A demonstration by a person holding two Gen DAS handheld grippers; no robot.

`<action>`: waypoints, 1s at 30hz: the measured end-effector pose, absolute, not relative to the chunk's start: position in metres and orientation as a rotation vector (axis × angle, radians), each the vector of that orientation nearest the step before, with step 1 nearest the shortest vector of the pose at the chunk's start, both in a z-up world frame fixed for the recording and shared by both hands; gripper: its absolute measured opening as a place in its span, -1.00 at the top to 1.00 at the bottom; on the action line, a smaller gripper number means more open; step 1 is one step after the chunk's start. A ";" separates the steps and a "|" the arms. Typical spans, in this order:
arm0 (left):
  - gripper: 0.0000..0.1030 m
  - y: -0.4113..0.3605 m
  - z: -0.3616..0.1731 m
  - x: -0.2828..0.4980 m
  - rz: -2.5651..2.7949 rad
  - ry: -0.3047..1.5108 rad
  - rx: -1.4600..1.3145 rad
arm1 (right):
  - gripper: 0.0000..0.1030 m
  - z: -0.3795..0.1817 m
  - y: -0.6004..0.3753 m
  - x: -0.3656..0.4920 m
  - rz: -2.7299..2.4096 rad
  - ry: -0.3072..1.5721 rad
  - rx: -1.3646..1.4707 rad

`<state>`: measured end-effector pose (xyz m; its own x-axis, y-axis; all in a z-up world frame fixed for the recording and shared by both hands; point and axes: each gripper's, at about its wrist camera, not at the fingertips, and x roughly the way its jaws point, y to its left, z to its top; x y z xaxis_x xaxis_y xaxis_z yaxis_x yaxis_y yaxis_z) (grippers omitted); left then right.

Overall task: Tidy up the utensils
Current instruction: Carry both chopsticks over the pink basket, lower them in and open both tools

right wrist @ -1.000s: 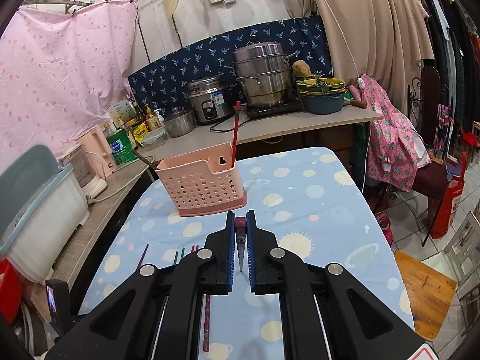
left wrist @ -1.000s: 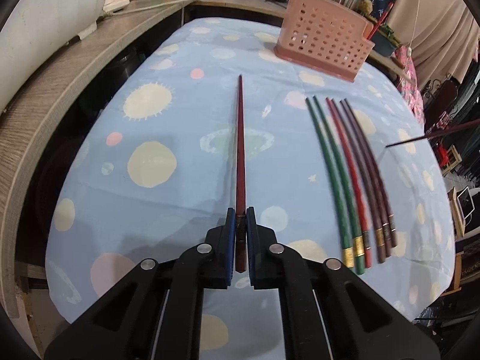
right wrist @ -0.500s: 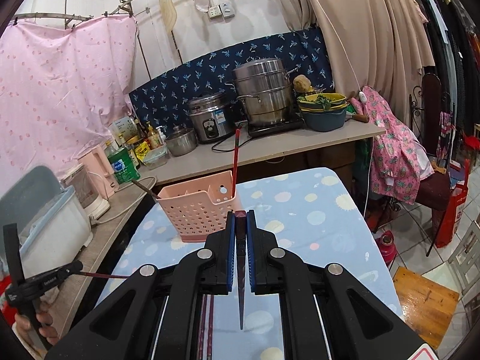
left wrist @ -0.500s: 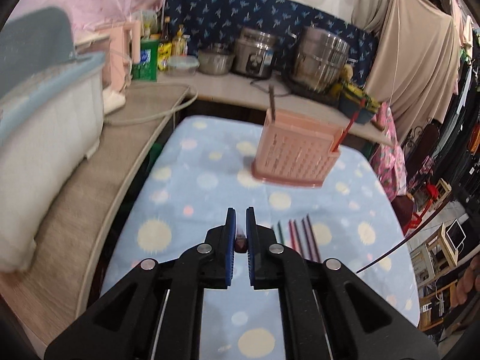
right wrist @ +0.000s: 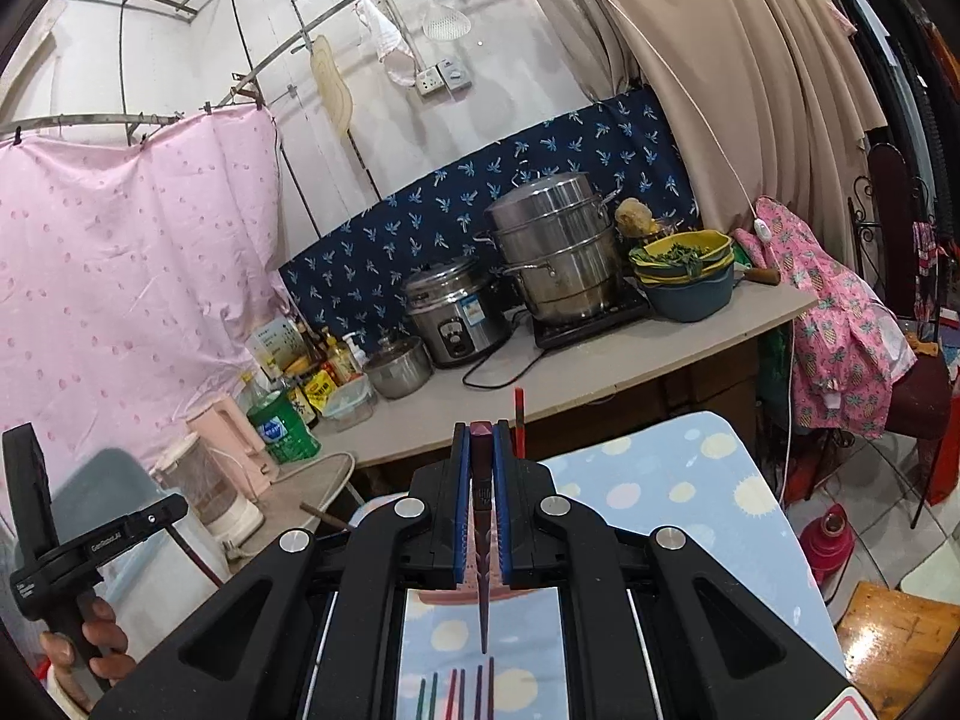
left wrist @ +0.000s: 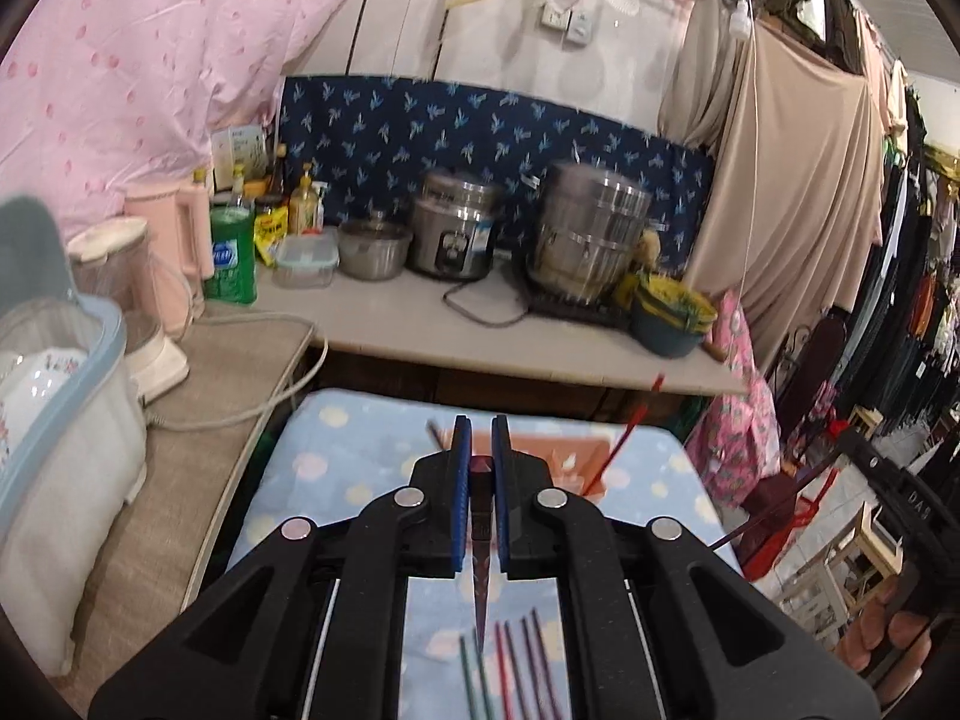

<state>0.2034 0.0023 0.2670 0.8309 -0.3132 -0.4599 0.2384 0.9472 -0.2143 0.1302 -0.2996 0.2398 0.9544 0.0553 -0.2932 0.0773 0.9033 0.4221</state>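
Note:
My left gripper (left wrist: 478,438) is shut on a dark red chopstick (left wrist: 480,576) whose thin tip points back toward me, held above the table. My right gripper (right wrist: 480,441) is shut on a dark maroon chopstick (right wrist: 482,570) held the same way. The pink perforated basket (left wrist: 558,450) stands past the left gripper, mostly hidden by it, with a red chopstick (left wrist: 624,438) and a dark one (left wrist: 433,429) standing in it. In the right wrist view only its base (right wrist: 480,595) shows, with the red chopstick (right wrist: 519,420) above. Several chopsticks (left wrist: 516,660) lie in a row on the dotted blue tablecloth (left wrist: 336,468); they also show in the right wrist view (right wrist: 462,690).
A counter (left wrist: 420,324) behind the table holds a rice cooker (left wrist: 453,228), a steel steamer pot (left wrist: 591,240), bowls and bottles. A side shelf on the left carries a plastic bin (left wrist: 54,408) and a blender (left wrist: 132,300). A stool (right wrist: 900,636) stands on the right floor.
The left gripper has lifted its chopstick off the table and tilted up toward the basket. The right gripper has risen and tilted up, so the basket has dropped behind it.

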 end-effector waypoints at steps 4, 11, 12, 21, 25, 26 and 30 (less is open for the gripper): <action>0.88 -0.007 0.295 0.225 -0.291 0.448 -0.175 | 0.86 0.261 -0.300 0.156 -0.005 0.256 0.454; 0.88 -0.021 0.316 0.263 -0.246 0.342 -0.189 | 0.86 0.279 -0.296 0.205 0.007 0.222 0.466; 0.88 -0.022 0.315 0.269 -0.241 0.341 -0.192 | 0.86 0.279 -0.296 0.212 0.009 0.225 0.470; 0.88 -0.025 0.279 0.314 -0.211 0.382 -0.197 | 0.86 0.234 -0.284 0.263 0.005 0.320 0.461; 0.88 -0.024 0.254 0.328 -0.206 0.433 -0.192 | 0.86 0.207 -0.281 0.275 0.006 0.378 0.466; 0.88 -0.024 0.248 0.331 -0.203 0.448 -0.189 | 0.86 0.203 -0.280 0.278 0.005 0.390 0.465; 0.87 -0.024 0.229 0.338 -0.199 0.490 -0.189 | 0.86 0.188 -0.275 0.286 0.006 0.424 0.453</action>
